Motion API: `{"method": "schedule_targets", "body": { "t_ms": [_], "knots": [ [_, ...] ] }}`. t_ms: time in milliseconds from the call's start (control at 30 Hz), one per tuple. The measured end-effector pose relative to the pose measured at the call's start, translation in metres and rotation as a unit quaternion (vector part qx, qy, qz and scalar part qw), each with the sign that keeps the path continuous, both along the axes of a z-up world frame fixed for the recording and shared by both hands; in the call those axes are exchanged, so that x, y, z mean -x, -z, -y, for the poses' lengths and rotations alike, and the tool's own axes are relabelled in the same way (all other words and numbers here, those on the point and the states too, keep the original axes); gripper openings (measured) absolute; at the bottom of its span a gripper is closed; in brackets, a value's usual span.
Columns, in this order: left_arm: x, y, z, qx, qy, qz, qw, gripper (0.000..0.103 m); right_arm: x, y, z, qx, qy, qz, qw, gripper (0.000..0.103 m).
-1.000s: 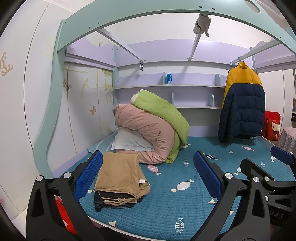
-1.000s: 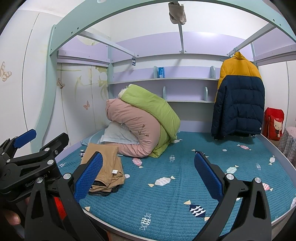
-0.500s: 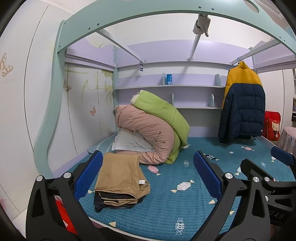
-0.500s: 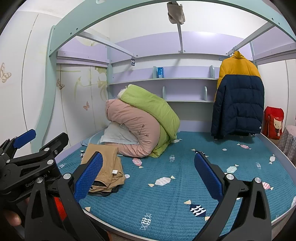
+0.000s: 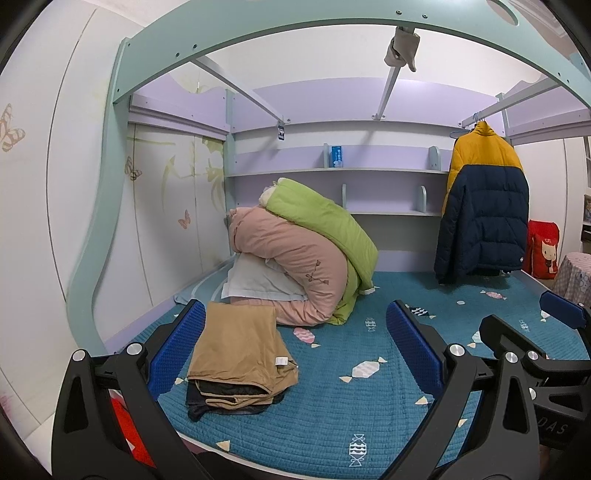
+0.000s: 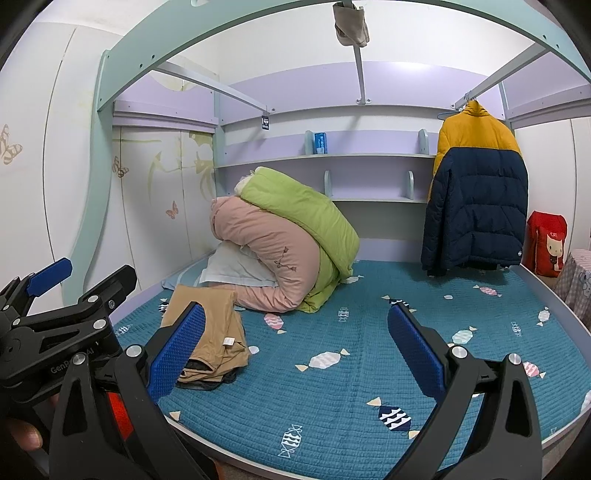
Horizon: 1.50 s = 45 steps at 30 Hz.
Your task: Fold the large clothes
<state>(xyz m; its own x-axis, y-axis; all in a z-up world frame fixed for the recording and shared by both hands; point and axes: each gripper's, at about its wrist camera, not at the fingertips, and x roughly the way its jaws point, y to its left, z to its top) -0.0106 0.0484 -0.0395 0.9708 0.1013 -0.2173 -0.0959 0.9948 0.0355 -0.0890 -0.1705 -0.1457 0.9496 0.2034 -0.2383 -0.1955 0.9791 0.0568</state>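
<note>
A stack of folded clothes, a tan garment (image 5: pixel 238 352) on top of dark ones, lies on the teal bed cover (image 5: pixel 332 417) near its front left; it also shows in the right wrist view (image 6: pixel 212 336). A yellow and navy puffer jacket (image 5: pixel 480 218) hangs on a rail at the right, also in the right wrist view (image 6: pixel 476 192). My left gripper (image 5: pixel 295 354) is open and empty, held before the bed's front edge. My right gripper (image 6: pixel 295 350) is open and empty beside it. Neither touches any cloth.
Rolled pink and green quilts (image 5: pixel 306 258) over a pale pillow sit at the back left. Shelves (image 5: pixel 332 173) line the back wall. A mint bed frame arch (image 5: pixel 258 33) spans overhead with a grey cloth hanging from it. A red bag (image 5: pixel 543 251) stands at the right.
</note>
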Motion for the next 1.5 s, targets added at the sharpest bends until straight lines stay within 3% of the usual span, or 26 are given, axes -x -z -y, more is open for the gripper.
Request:
{"method": "schedule_targets", "body": {
  "t_ms": [1500],
  "knots": [
    [-0.0091, 0.0036, -0.0086, -0.005, 0.001, -0.009, 0.9999, 0.098, -0.0066, 0.0063, -0.0062, -0.005, 0.001, -0.013, 1.000, 0.096]
  ]
}}
